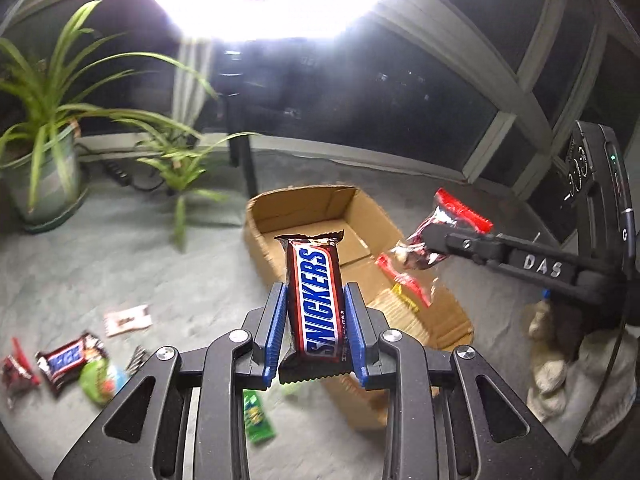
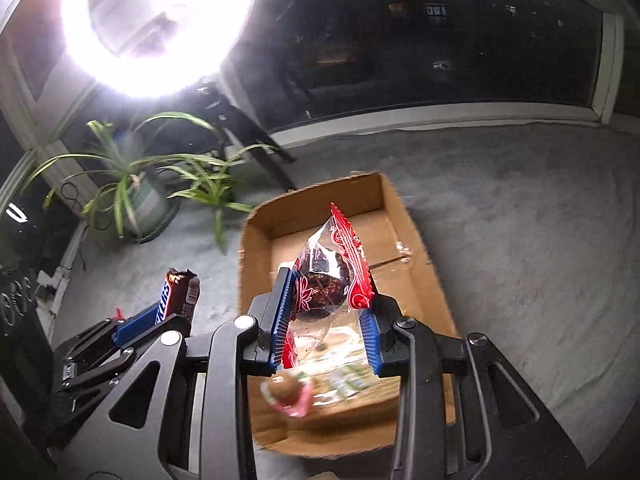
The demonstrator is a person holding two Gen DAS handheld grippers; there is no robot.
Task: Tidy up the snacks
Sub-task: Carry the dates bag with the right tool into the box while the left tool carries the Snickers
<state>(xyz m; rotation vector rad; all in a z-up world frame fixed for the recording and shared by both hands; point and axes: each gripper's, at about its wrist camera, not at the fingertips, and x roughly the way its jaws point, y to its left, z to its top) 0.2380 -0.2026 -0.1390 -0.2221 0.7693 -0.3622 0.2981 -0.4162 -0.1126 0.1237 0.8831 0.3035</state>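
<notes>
Lying on the grey carpet, one open cardboard box (image 2: 420,264) is seen to hold a few wrapped snacks, blurred and uncountable. One Snickers bar (image 1: 316,304) is clamped upright by the left gripper (image 1: 316,332) fingers. One red-edged clear packet (image 2: 332,280) is clamped by the right gripper (image 2: 326,320) fingers above the box.

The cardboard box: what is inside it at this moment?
In the cardboard box lie a red-edged packet, a yellow one, and a blurred pink-wrapped snack. The right gripper and its clear red-trimmed packet cover part of the floor.
</notes>
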